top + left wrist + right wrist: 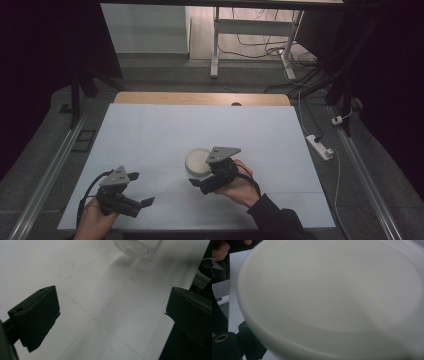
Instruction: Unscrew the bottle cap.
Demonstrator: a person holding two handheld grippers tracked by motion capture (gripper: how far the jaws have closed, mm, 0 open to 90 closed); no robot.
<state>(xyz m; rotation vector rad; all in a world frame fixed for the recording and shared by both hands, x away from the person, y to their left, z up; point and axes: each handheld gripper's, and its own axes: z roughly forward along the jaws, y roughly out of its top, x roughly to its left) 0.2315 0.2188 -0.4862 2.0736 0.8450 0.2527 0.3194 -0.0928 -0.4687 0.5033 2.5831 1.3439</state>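
Bowl: a white round bowl (198, 161) sits on the white table (150, 135), a little right of centre and toward the near half. In the right gripper view its pale inside (332, 295) is very close to the camera and blurred.
Right gripper: (200, 184) held in the right hand (243, 189) at the bowl's near right side, up against it. One black jaw shows low at the left under the bowl's rim; whether the jaws clamp the rim cannot be told.
Left gripper: (142, 204) at the near left of the table in the left hand (92, 220), well apart from the bowl. Its jaws stand wide apart with nothing between them, pointing right over bare table.
Left gripper view: the bowl's base (136, 246) shows at the far top edge.
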